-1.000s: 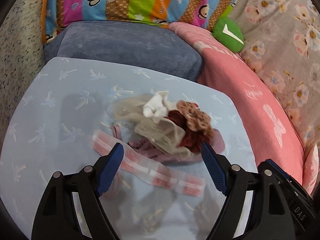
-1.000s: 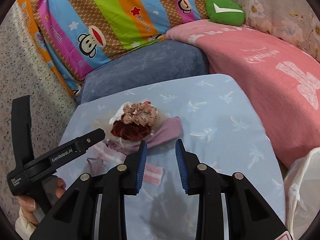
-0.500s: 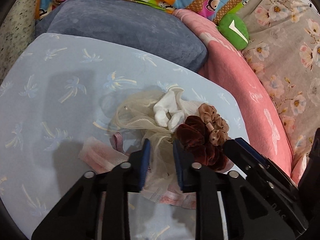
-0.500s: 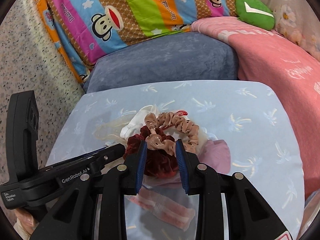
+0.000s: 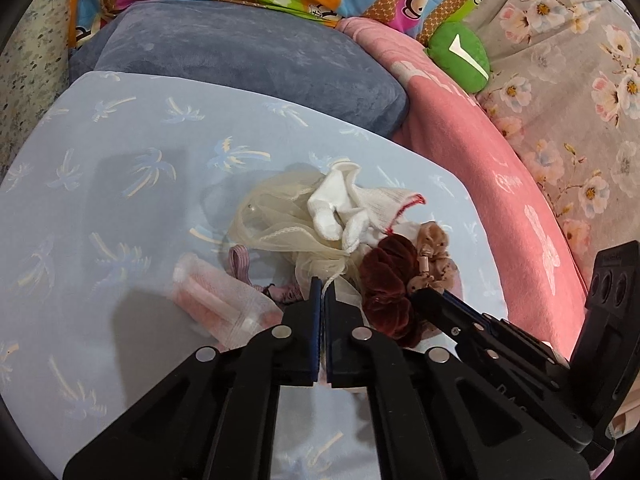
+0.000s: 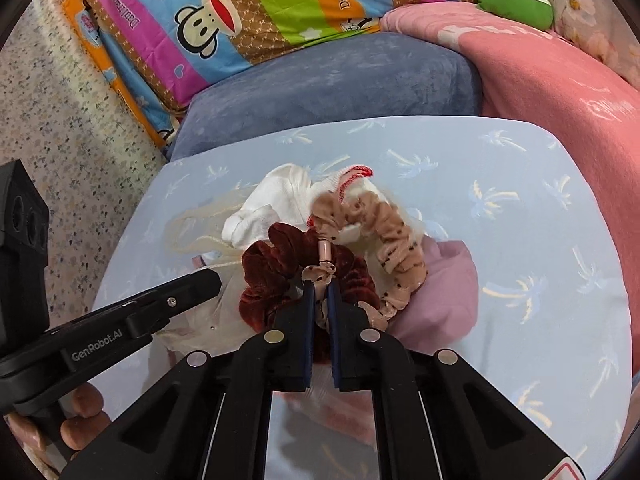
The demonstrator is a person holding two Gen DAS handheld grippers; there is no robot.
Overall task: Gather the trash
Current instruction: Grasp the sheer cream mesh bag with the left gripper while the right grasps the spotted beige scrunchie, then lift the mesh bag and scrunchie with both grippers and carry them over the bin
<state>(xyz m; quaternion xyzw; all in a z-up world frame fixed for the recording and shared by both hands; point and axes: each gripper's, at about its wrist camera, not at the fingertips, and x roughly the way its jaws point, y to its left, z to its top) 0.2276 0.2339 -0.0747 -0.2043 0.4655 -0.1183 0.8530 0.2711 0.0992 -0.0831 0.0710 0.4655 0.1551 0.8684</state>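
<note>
Both pinches hold soft, light stuff: your left gripper clamps the gauze pouch, your right gripper the spotted scrunchie; lift gently.

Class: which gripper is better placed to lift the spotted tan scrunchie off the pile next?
Right. The right gripper is shut on the spotted tan scrunchie; the left gripper pinches the cream mesh fabric.

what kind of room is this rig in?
Likely a bedroom or living corner at home: a monkey-print pillow, a pink blanket and a floral sheet surround a small palm-print table.
</note>
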